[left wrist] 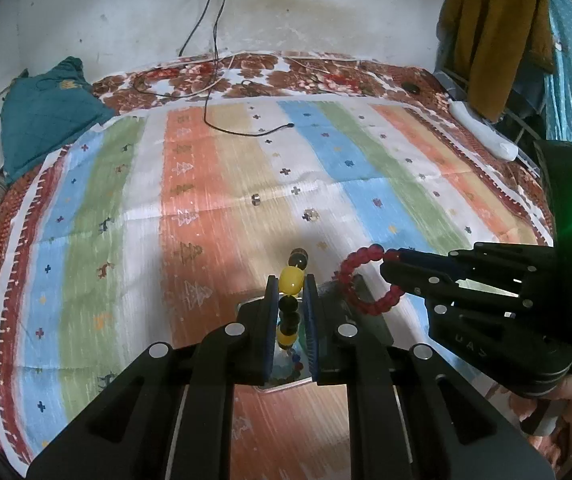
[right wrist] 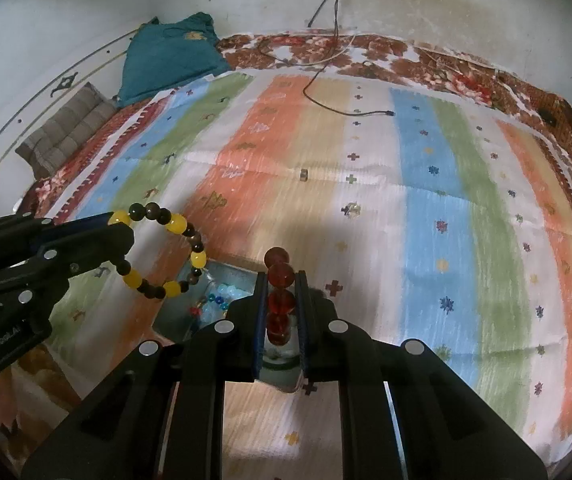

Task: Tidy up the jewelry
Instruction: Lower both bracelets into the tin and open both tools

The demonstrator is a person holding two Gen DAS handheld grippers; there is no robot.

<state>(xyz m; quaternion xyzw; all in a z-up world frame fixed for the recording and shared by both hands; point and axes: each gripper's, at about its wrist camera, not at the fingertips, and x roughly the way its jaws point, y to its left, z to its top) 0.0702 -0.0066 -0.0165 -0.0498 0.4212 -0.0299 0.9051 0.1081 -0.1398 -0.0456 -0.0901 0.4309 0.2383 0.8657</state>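
Two bracelets hang above our box [right wrist: 221,280]. Our left gripper [left wrist: 290,296] squeezes the yellow bracelet [right wrist: 165,252]. Our right gripper [right wrist: 281,300] squeezes the red bracelet [left wrist: 366,284].

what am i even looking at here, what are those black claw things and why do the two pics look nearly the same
The black claws are two hand-held grippers, one in each of a person's hands. Each carries a wide-angle camera looking along its own fingers, so you get two views of the same bed.

In the left camera's picture, the left gripper is shut on a yellow and dark bead bracelet. In the right camera's picture, the right gripper is shut on a red bead bracelet. Each picture also shows the other gripper from the side.

Both hover over a small open box with colourful beads inside, on a striped cloth. Two small pieces lie further out, too small to identify.
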